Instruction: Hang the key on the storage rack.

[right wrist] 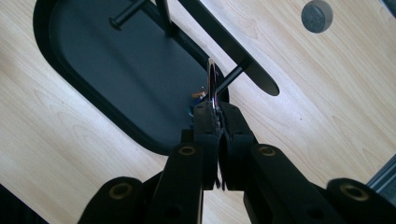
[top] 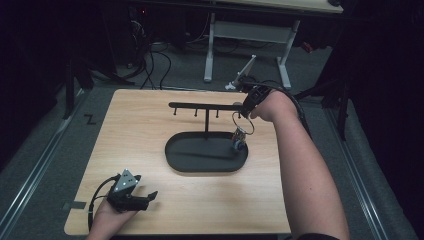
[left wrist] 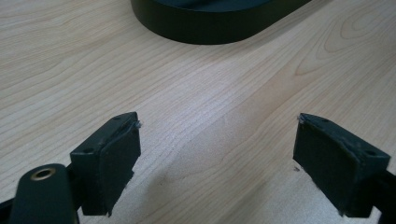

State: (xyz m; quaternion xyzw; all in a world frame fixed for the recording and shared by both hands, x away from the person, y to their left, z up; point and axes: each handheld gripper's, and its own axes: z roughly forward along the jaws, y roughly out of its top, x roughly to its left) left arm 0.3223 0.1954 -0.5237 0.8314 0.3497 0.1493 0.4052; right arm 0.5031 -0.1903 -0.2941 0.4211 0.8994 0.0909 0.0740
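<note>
On the wooden desk (top: pixel 140 125), the right gripper (right wrist: pixel 212 109) is pinching a key ring (top: pixel 243 121) (charm dangling) beside the rack's (top: pixel 206 106) end peg; approach level. The left gripper (left wrist: pixel 217 154) is resting open.

High cam overlooks table (top: pixel 150 125); tong cams close, share black tray (right wrist: pixel 93 70).

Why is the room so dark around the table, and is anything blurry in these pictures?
High view: light falls on the table alone, the floor behind is dim. Left gripper view: the near pads look soft. Right gripper view: the key ring glints, pinched by the right gripper.
</note>
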